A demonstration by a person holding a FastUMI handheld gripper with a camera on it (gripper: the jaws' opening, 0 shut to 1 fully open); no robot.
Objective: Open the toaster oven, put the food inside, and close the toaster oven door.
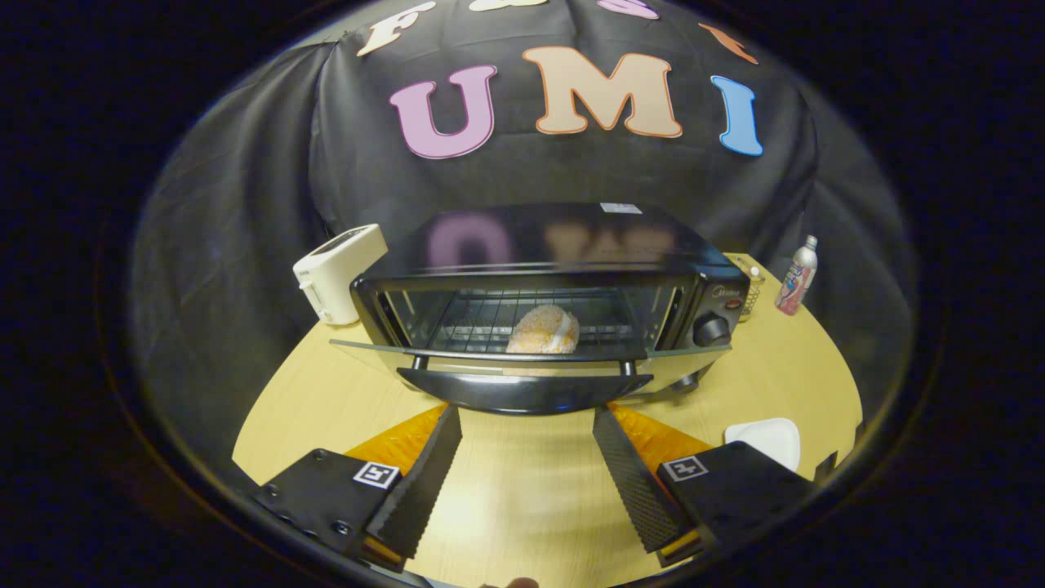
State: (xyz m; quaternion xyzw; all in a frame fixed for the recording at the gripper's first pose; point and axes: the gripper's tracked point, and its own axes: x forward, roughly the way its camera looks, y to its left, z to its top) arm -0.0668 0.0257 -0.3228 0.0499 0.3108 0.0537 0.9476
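The round, light wooden bench (784, 367) carries all items in front of the black cloth booth wall (245, 245). The black toaster oven (555, 269) with a glossy top stands at the middle of the bench, beyond the fingers. Its glass door (522, 359) is lowered to a near-horizontal position, with the dark curved door handle (522, 392) facing the gripper. A wire rack (490, 322) spans the open cavity. The round, tan bread roll (544, 331) rests on this rack, inside the oven, near the front edge. A black control knob (711, 330) sits on the oven's right panel. A white slot toaster (339, 273) stands just beside the oven's left wall. A small white dish (767, 441) lies on the bench near the right finger. A slim silver bottle with a pink label (797, 278) stands upright, well right of the oven. The gripper (526, 425) is positioned just ahead of the door handle; its fingers are spread apart and hold nothing.
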